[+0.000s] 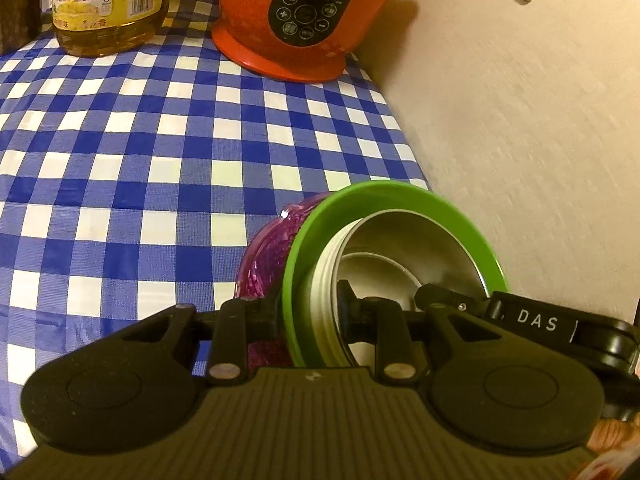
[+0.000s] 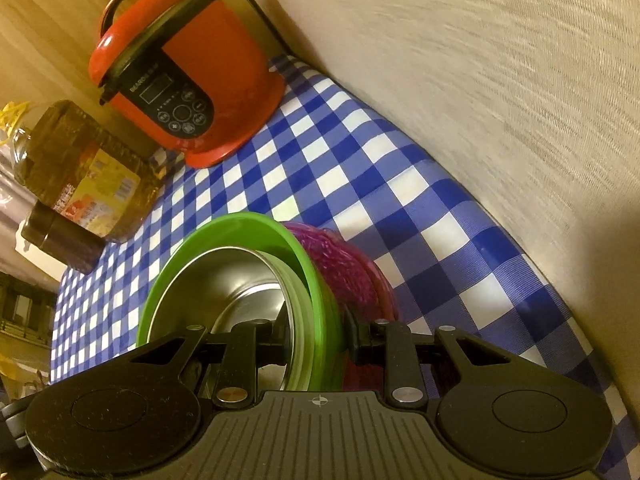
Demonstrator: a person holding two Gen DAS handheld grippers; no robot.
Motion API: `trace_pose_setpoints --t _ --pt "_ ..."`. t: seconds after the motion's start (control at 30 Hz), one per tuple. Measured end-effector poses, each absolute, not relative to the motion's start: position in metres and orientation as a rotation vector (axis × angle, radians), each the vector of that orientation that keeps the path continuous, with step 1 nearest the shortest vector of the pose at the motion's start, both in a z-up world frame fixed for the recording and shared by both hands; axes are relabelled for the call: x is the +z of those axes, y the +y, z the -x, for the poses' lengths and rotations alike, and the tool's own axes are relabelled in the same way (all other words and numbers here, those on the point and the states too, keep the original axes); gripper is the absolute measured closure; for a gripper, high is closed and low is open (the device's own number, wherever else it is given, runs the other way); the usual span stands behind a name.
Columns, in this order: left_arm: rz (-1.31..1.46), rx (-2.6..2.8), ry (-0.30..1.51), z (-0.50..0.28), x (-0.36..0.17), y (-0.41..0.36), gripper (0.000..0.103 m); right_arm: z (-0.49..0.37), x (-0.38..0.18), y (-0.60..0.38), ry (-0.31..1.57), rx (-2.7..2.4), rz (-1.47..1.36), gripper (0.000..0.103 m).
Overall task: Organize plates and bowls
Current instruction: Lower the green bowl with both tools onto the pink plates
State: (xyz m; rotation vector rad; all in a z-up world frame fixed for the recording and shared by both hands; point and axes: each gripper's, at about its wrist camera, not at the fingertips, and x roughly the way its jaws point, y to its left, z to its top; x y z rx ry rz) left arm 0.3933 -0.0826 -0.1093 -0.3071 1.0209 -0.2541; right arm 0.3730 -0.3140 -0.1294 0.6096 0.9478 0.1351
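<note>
A: Black gripper hardware fills the bottom of both views. On the left wrist view, the left gripper [image 1: 310, 312] is seen clamped across the wall of the green bowl [image 1: 400, 192], one finger outside, one finger inside against the steel lining.

B: And the right gripper [image 2: 316, 340] is closed on the same green bowl [image 2: 240, 224] from the opposite side, with the rim pinched between its fingers.

A: Confirmed. The bowl is held tipped up on edge by both tools, its opening turned sideways so the metal interior is shown.

B: A purple bowl [image 1: 264, 256] is pressed right behind it, nested against the green bowl's back. In the right view the purple bowl [image 2: 352, 256] is seen between the green one and the wall.

A: Whether the purple one is touching the blue-and-white checked tablecloth [image 1: 140, 152] cannot be told; its lower part is hidden by the fingers.

B: Further back on the cloth, a red electric cooker [image 1: 304, 12] is stood near the beige wall [image 1: 520, 120], well apart from the bowls.

A: Beside it, an oil bottle [image 1: 108, 4] is placed, yellow label facing forward.

B: In the right view a dark-capped jar [image 2: 60, 236] is seen just beside that bottle.
</note>
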Motion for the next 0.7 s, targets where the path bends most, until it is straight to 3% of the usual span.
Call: trace_pose_setpoints --t 0.7 --pt "0.294 -0.253 1.017 -0.3921 -0.1088 -0.0835 0.079 -0.3681 -0.1306 -0.317 0.922 0.145 -0.626 0.074"
